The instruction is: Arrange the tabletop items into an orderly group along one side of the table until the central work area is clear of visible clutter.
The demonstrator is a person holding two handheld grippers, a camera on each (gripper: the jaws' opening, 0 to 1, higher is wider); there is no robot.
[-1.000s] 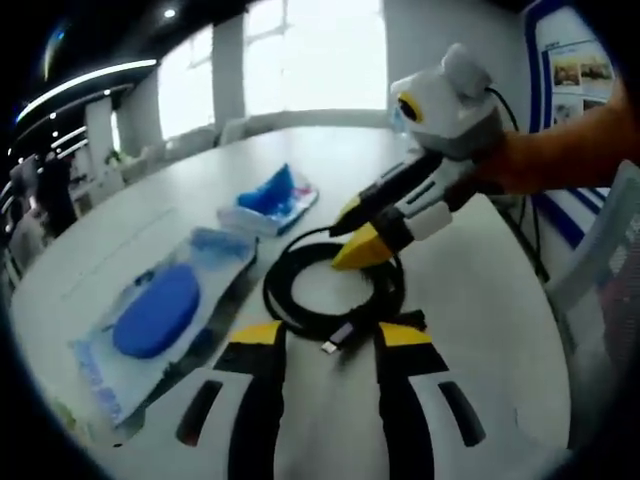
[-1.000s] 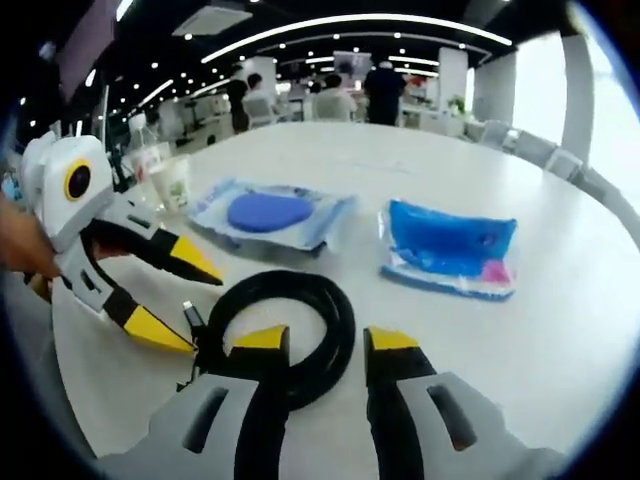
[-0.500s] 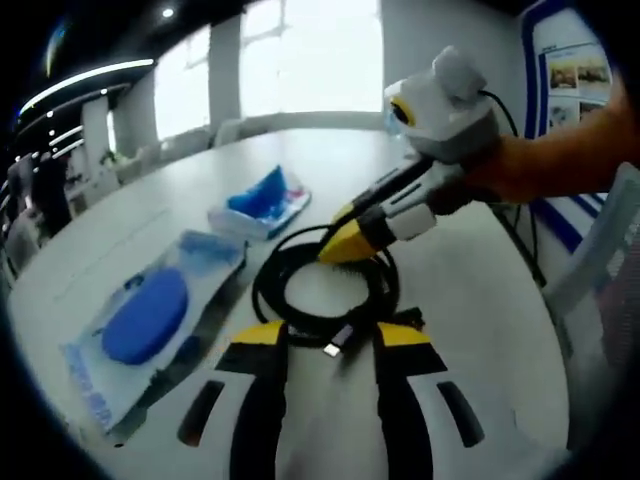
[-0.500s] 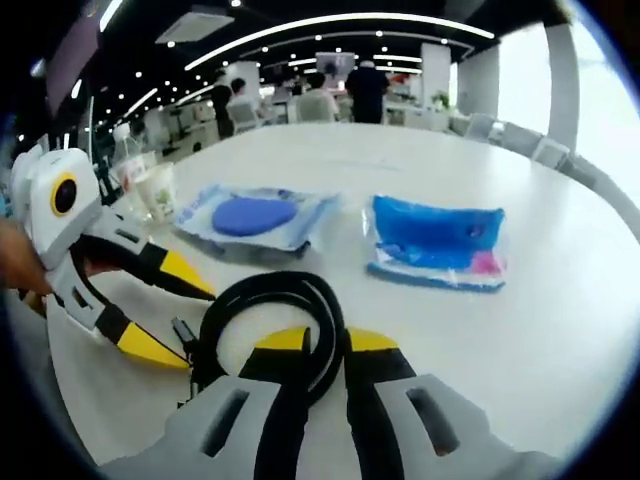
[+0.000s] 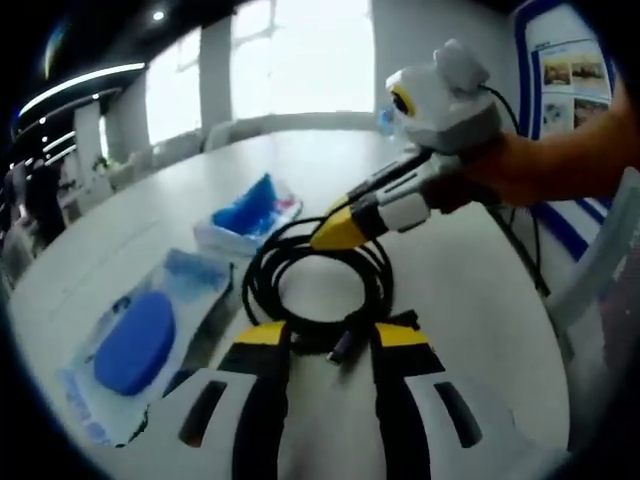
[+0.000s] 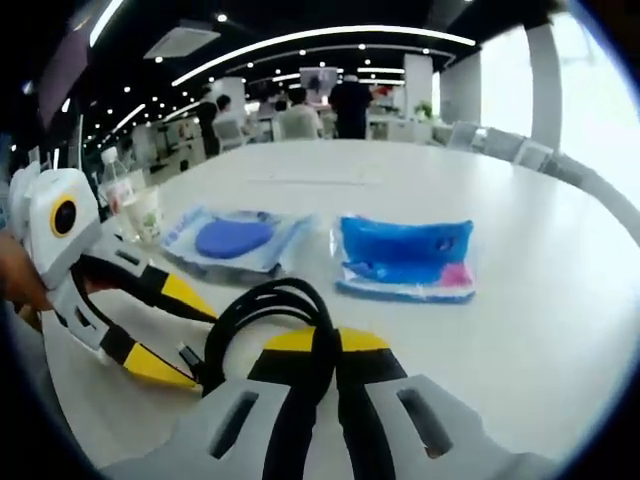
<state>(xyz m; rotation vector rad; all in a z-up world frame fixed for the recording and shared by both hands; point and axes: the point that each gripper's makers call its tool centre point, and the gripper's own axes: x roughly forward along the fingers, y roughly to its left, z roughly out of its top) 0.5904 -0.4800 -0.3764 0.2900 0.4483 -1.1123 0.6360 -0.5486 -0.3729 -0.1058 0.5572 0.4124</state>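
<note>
A coiled black cable lies on the white table. My left gripper is open, and the cable's plug end lies between its yellow tips. My right gripper reaches in from the right and is shut on the far side of the coil. In the right gripper view my right gripper pinches the cable between its tips, while the left gripper stands open at the left, beside the coil. A blue round pad in a clear bag and a blue packet lie beyond the coil.
The bagged pad and blue packet sit side by side mid-table. A paper cup and a bottle stand near the left edge. A chair is at the table's side. People and desks fill the background.
My right gripper's jaws have gone from open to shut on the cable coil. The left gripper stays open with the plug end between its tips. Both views shifted slightly.
</note>
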